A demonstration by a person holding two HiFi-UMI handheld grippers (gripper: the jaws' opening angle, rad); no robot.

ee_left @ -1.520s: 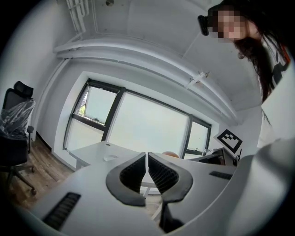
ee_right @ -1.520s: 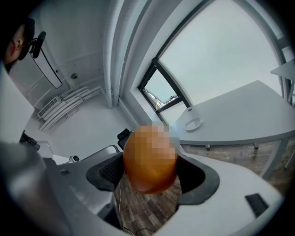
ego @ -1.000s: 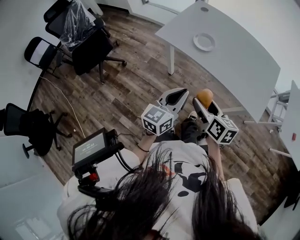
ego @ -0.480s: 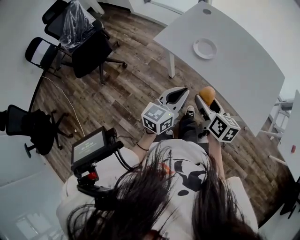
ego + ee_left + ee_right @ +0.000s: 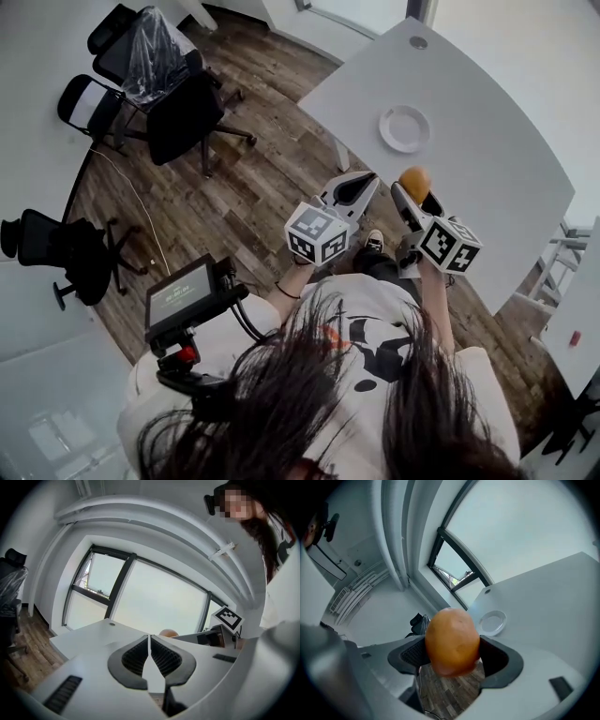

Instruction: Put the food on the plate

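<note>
An orange-brown round food item [image 5: 452,641] sits clamped between the jaws of my right gripper [image 5: 452,654]; in the head view the food [image 5: 414,182] shows at the tip of my right gripper [image 5: 412,192], by the near edge of the white table [image 5: 487,150]. A small white plate [image 5: 405,128] lies on that table beyond it, and the plate [image 5: 492,622] also shows past the food in the right gripper view. My left gripper [image 5: 356,187] hangs over the wooden floor left of the right one, its jaws [image 5: 150,656] pressed together with nothing between them.
Black office chairs [image 5: 178,103] stand on the wooden floor at the upper left, one more chair [image 5: 56,253] at the left. A table leg [image 5: 339,155] drops near the left gripper. Large windows [image 5: 140,597] lie beyond the table. A small screen device [image 5: 183,300] hangs by the person's chest.
Both grippers have advanced toward the white table, the right one still carrying the food. The plate and table now sit nearer and lower in the head view.
</note>
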